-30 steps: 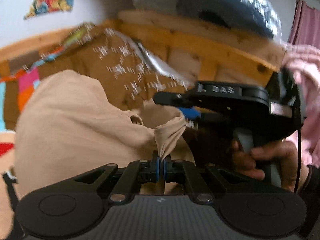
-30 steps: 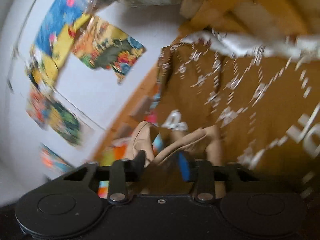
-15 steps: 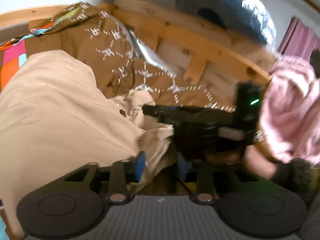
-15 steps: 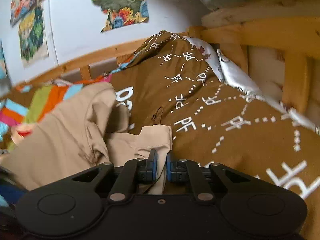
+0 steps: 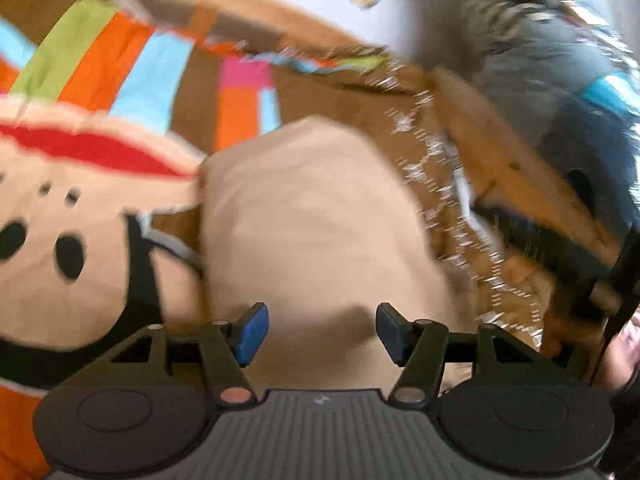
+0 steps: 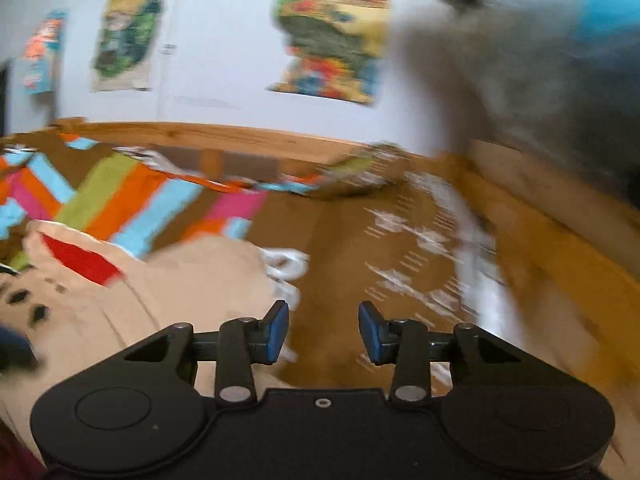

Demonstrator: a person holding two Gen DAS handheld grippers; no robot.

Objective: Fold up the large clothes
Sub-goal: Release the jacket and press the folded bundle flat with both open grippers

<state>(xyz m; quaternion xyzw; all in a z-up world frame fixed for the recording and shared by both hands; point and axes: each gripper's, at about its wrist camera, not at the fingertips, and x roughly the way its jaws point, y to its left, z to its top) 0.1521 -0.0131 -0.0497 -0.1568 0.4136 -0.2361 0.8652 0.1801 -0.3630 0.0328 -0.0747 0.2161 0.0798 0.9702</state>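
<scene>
Bedroom setting: a bed covered by a brown blanket (image 6: 344, 248) with white printed marks, bounded by a wooden bed frame (image 6: 224, 138), white wall behind. Both views are motion-blurred.

Left gripper (image 5: 318, 334): black linkage, blue pads, jaws spread wide, nothing between them. It hangs just over the beige garment (image 5: 312, 216).

Right gripper (image 6: 323, 332): same build, jaws likewise wide apart and empty, above the brown blanket at the garment's right edge.

Beige garment: soft, matte woven cloth, lying in a rounded, bulky heap on the blanket; in the left wrist view its long axis runs away from the gripper toward the frame. Fold lines cannot be made out.

Left of the garment: a cream cloth (image 5: 80, 216) with a red band and black spots.

Beyond the garment: a striped quilt (image 6: 132, 200), bands of orange, green, light blue, pink.

Beyond the frame: colourful posters (image 6: 332, 28) on the wall; grey fabric (image 6: 520, 60) hangs at upper right.
</scene>
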